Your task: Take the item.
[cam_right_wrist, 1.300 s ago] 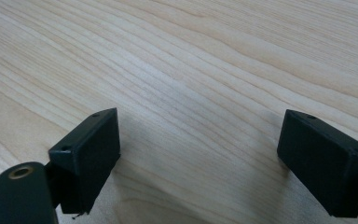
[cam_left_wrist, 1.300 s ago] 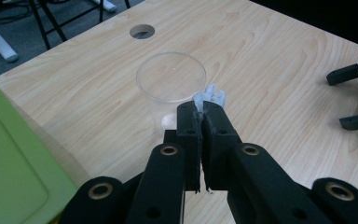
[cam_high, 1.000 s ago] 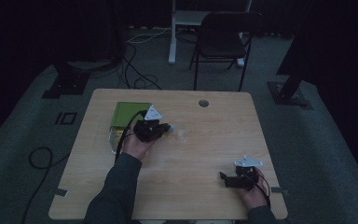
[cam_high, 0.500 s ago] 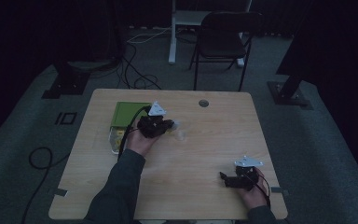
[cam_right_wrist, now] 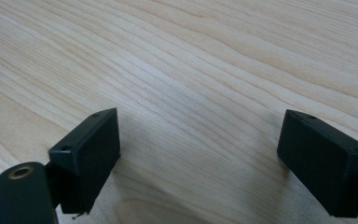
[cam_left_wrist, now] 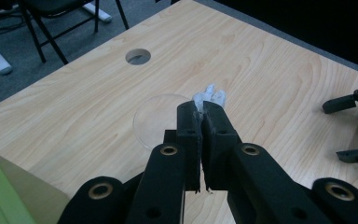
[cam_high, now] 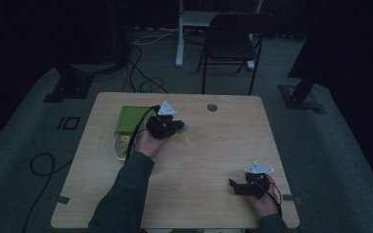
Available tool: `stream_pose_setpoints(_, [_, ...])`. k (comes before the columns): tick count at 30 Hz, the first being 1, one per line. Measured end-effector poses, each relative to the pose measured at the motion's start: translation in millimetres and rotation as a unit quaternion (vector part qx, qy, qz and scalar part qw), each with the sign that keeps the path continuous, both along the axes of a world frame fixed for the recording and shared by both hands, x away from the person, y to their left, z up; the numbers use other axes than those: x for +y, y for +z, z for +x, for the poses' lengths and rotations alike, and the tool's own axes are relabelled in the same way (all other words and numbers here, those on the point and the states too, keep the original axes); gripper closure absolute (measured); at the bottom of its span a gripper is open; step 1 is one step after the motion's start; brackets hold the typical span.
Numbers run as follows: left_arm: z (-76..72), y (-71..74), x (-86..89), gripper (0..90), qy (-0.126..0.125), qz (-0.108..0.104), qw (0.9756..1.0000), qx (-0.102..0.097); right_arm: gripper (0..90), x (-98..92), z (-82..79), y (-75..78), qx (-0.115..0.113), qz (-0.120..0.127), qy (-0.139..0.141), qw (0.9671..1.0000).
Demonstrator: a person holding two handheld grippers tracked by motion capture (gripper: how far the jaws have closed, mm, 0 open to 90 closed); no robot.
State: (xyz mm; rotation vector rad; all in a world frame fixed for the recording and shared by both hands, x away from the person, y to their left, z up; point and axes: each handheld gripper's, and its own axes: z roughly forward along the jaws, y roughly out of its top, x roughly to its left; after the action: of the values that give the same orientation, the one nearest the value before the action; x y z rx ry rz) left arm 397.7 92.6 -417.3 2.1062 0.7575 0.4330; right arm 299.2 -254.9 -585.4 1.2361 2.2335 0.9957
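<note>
Left tool [cam_left_wrist: 200, 116]: jaws pressed together on a small white crumpled scrap [cam_left_wrist: 209, 97], which sticks out past the tips; held above the table [cam_high: 213, 194], left of centre in the high view, just right of the green box [cam_high: 131, 118]. Clear round disc [cam_left_wrist: 161, 119]: lies flat on the wood directly beneath and beyond the scrap, hard to make out against the grain. Right tool [cam_high: 240, 187]: jaws spread wide, nothing between them, resting low near the table's near right corner, well apart from the left one. Step in hand, by judgement: carrying the scrap to the disc and setting it there. Handling note: keep the pinch firm until the scrap is over the middle of the disc, lower straight down, and part the jaws only once the scrap touches, since so light a piece may cling to a pad or drift off. Round hole [cam_left_wrist: 138, 56]: near the far edge, beyond the disc; keep the scrap clear of it. Open room: bare wood stretches between the two tools and toward the right edge, ample for moving; the green box closes off the left side, so any withdrawal is best made upward or toward the near edge.
</note>
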Motion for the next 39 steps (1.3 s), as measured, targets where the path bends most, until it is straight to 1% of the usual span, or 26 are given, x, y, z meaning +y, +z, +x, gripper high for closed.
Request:
stream_pose_setpoints(1, [2.4, 2.6, -1.7, 87.6, 0.0, 0.0, 1.0, -0.002, 12.8, 0.0, 0.0, 0.0, 0.0, 0.0, 0.0, 1.0])
stream_pose_setpoints(8, [9.1, 6.7, -6.6, 87.6, 0.001, -0.006, 1.0, 0.0, 12.8, 0.0, 0.0, 0.0, 0.0, 0.0, 0.0, 1.0])
stream_pose_setpoints(10, [12.7, 10.4, -11.6, 87.6, -0.002, -0.005, 1.0, -0.003, 12.8, 0.0, 0.0, 0.0, 0.0, 0.0, 0.0, 1.0])
stream_pose_setpoints(11, [14.0, 10.9, -12.7, 87.6, -0.002, -0.01, 0.9999, -0.003, 12.8, 0.0, 0.1, 0.0, 0.0, 0.0, 0.0, 1.0])
stream_pose_setpoints(15, [16.7, 11.5, -14.7, 87.6, 0.0, -0.009, 1.0, -0.001, 12.8, 0.0, 0.0, 0.0, 0.0, 0.0, 0.0, 1.0])
stream_pose_setpoints(16, [19.8, 11.7, -15.6, 87.6, 0.0, -0.015, 0.9999, 0.002, 12.8, 0.0, 0.1, 0.0, 0.0, 0.0, 0.001, 1.0])
stream_pose_setpoints(19, [21.7, 11.2, -16.3, 87.6, 0.003, -0.017, 0.9999, 0.001, 12.8, 0.0, 0.0, 0.0, 0.0, 0.0, 0.0, 1.0])
stream_pose_setpoints(21, [25.6, 9.4, -17.4, 87.6, 0.007, -0.019, 0.9998, 0.003, 12.8, 0.0, 0.0, 0.0, 0.0, 0.0, 0.0, 1.0])
stream_pose_setpoints(23, [28.1, 7.4, -19.6, 87.5, 0.01, -0.013, 0.9999, 0.003, 12.8, 0.0, 0.0, 0.0, 0.0, 0.0, 0.0, 1.0])
stream_pose_setpoints(25, [31.2, 5.3, -20.8, 87.5, 0.013, -0.012, 0.9998, 0.004, 12.8, 0.0, 0.0, 0.0, 0.0, 0.0, 0.0, 1.0])
stream_pose_setpoints(27, [31.2, 5.3, -20.8, 87.5, 0.013, -0.012, 0.9998, 0.004, 12.8, 0.0, 0.0, 0.0, 0.0, 0.0, 0.0, 1.0])
stream_pose_setpoints(28, [35.0, 3.1, -21.7, 87.5, 0.015, -0.018, 0.9997, 0.009, 12.8, 0.0, 0.0, 0.0, 0.0, 0.0, 0.0, 1.0])
stream_pose_setpoints(30, [39.1, 0.2, -24.3, 87.4, 0.015, -0.013, 0.9997, 0.012, 12.8, 0.0, 0.0, 0.0, 0.0, 0.0, 0.0, 1.0])
stream_pose_setpoints(32, [40.5, -0.7, -25.1, 87.4, 0.016, -0.013, 0.9997, 0.013, 12.8, 0.0, 0.0, 0.0, 0.0, 0.0, 0.0, 1.0])
stream_pose_setpoints(33, [43.5, -2.5, -26.2, 87.4, 0.019, -0.012, 0.9997, 0.014, 12.8, 0.0, 0.0, 0.0, 0.0, 0.0, 0.0, 1.0])
stream_pose_setpoints(35, [43.5, -2.5, -26.2, 87.4, 0.019, -0.012, 0.9997, 0.014, 12.8, 0.0, 0.0, 0.0, 0.0, 0.0, 0.0, 1.0])
stream_pose_setpoints(36, [47.3, -5.7, -26.9, 87.4, 0.023, -0.013, 0.9995, 0.018, 12.8, 0.0, 0.0, 0.0, 0.0, 0.0, 0.0, 1.0])
stream_pose_setpoints(39, [50.2, -9.8, -28.1, 87.3, 0.026, -0.006, 0.9994, 0.021, 12.7, 0.0, 0.0, 0.0, 0.0, 0.0, 0.0, 1.0])
